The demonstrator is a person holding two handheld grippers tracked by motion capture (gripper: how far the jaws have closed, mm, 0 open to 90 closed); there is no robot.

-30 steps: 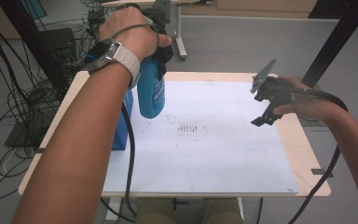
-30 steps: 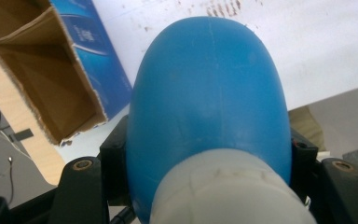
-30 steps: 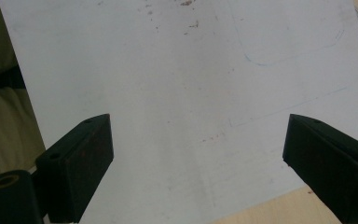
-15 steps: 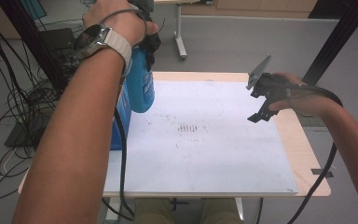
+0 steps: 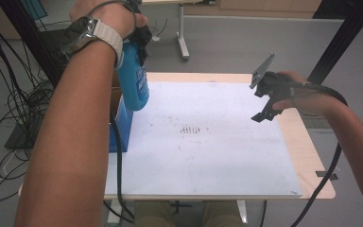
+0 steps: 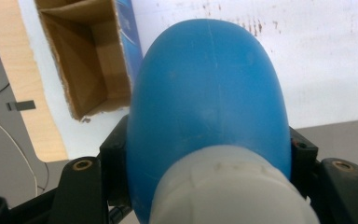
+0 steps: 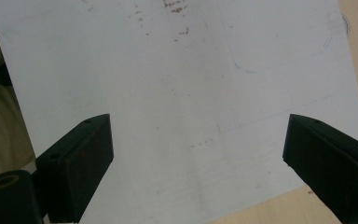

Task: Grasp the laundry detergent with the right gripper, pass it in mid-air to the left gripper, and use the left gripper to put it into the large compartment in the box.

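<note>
A blue bottle (image 5: 133,82) with a white cap hangs in the air over the table's far left, and my left gripper (image 5: 139,33) is shut on it near its top. In the left gripper view the bottle (image 6: 205,93) bulges between the two black jaws of the left gripper (image 6: 207,156), whose pads press on its sides. Below and left of it lies an open cardboard box (image 6: 79,60). My right gripper (image 5: 261,101) hovers open over the right part of the white sheet (image 5: 208,151); the right gripper (image 7: 196,154) has nothing between its jaws.
The box (image 5: 123,125) has blue sides and stands at the sheet's left edge. Small brown specks (image 5: 191,128) mark the sheet's middle. The wooden table (image 5: 307,156) shows bare along the right. Cables and a black frame post stand left of the table.
My left hand has carried the blue bottle up and to the left, toward the far left corner. The right gripper has hardly moved.
</note>
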